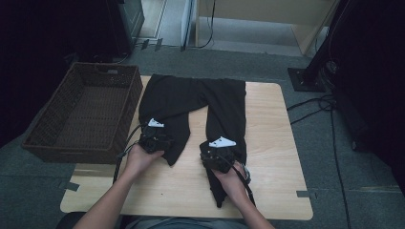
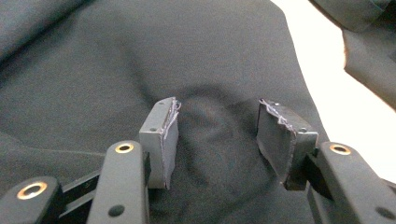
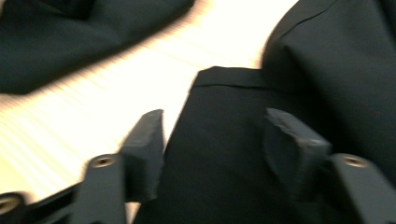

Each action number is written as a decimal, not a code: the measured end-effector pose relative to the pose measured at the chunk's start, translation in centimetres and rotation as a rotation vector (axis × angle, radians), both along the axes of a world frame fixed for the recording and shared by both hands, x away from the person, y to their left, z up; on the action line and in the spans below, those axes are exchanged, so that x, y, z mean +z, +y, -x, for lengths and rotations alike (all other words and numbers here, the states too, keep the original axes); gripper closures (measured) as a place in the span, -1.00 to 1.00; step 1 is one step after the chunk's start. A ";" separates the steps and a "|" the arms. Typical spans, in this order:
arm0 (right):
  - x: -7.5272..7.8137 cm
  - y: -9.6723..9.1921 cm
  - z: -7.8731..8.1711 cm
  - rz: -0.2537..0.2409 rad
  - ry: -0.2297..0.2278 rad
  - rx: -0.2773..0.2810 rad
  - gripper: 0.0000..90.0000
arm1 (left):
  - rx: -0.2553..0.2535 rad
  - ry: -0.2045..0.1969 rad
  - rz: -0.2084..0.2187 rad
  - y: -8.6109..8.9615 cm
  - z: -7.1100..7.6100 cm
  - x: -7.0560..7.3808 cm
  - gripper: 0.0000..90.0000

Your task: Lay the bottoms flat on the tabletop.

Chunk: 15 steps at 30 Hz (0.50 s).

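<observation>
- The black trousers [image 1: 200, 107] lie spread in the middle of the high view, waistband toward the top of the frame, both legs running down toward me on the wooden table [image 1: 272, 143].
- One leg looks partly doubled back near the lower centre; I judge the folding barely begun, with most of it left.
- My left gripper [image 1: 154, 139] sits on the left-hand leg's end. In the left gripper view its pads [image 2: 164, 140] stand apart over a small pucker of cloth, pinching nothing.
- My right gripper [image 1: 217, 155] is on the right-hand leg. In the blurred right gripper view its jaws are apart above a hemmed edge, gripping nothing.
- The wicker basket [image 1: 47, 112] waits at the left of the frame with nothing in it, so stowing is not yet done.
</observation>
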State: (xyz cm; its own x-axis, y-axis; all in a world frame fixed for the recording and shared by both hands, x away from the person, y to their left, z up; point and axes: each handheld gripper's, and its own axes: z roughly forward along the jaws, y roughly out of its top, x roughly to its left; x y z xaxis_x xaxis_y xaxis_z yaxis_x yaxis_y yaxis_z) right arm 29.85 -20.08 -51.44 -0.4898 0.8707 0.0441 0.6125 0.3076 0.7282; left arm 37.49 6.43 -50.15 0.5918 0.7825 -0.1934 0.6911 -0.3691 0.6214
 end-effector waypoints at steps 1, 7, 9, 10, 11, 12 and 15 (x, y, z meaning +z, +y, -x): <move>-0.2 -0.1 0.3 0.017 -0.025 0.004 0.13 | 0.001 -0.002 0.000 0.0 0.0 0.0 0.08; 0.4 -0.8 1.1 -0.054 0.059 0.060 0.87 | 0.001 -0.006 -0.004 -0.1 0.1 0.0 0.08; 0.7 -0.2 1.9 -0.084 0.104 0.117 0.90 | 0.002 -0.006 -0.003 -0.1 0.1 0.0 0.09; 0.9 0.2 2.5 -0.091 0.116 0.151 0.90 | 0.002 -0.005 -0.003 0.0 0.1 0.0 0.09; 1.1 0.6 3.0 -0.096 0.126 0.182 0.91 | 0.001 -0.006 -0.004 0.0 0.1 0.0 0.09; 1.2 1.0 3.6 -0.110 0.139 0.213 0.91 | 0.001 -0.005 -0.004 0.0 0.1 0.0 0.09; 1.1 2.1 5.1 -0.131 0.182 0.297 0.91 | 0.001 -0.006 -0.003 0.0 0.1 0.0 0.09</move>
State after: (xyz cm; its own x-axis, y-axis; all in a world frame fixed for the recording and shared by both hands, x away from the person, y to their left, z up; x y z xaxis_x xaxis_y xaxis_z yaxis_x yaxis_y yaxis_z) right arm 24.70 -17.94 -50.38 -0.6943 0.6728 0.2555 0.6334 0.4027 0.6609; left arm 37.42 6.39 -50.18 0.5920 0.7839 -0.1871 0.6878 -0.3704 0.6243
